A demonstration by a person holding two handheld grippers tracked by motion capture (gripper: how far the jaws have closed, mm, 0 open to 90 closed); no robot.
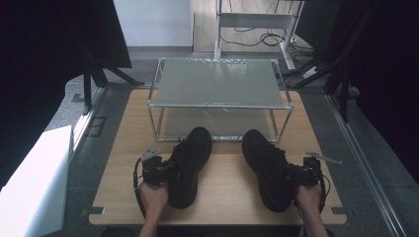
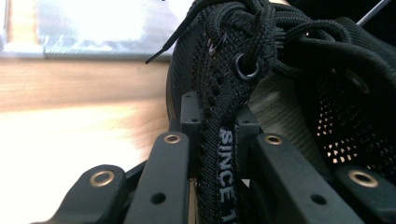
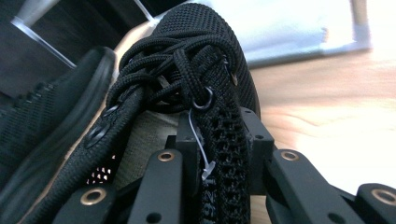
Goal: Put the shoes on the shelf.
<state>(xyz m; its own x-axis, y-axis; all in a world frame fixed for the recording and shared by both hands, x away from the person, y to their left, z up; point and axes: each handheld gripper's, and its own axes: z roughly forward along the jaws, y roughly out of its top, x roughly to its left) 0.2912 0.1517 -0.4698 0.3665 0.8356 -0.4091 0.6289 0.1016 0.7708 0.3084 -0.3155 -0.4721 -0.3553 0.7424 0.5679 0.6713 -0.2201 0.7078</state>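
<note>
Two black shoes lie on a wooden table [image 1: 225, 195], near its front edge, with their toes pointing at a metal rack [image 1: 220, 96] that stands at the back edge. The left shoe [image 1: 190, 165] is by the left gripper [image 1: 165, 170], and the right shoe [image 1: 267, 168] is by the right gripper [image 1: 291, 175]. The two shoes are well apart and lean away from each other at the toes. In the left gripper view, the jaws are pinched tight on the side of the left shoe [image 2: 280, 70], just below a round metal lace hole [image 2: 246, 66]. White letters on that side read "SINCE 1", and the rest is hidden. In the right gripper view, the jaws are pinched tight on the side of the right shoe [image 3: 201, 60] too. A thin clear plastic tag string [image 3: 200, 144] hangs down there from a lace hole. White writing below it is too hidden to read.
</note>
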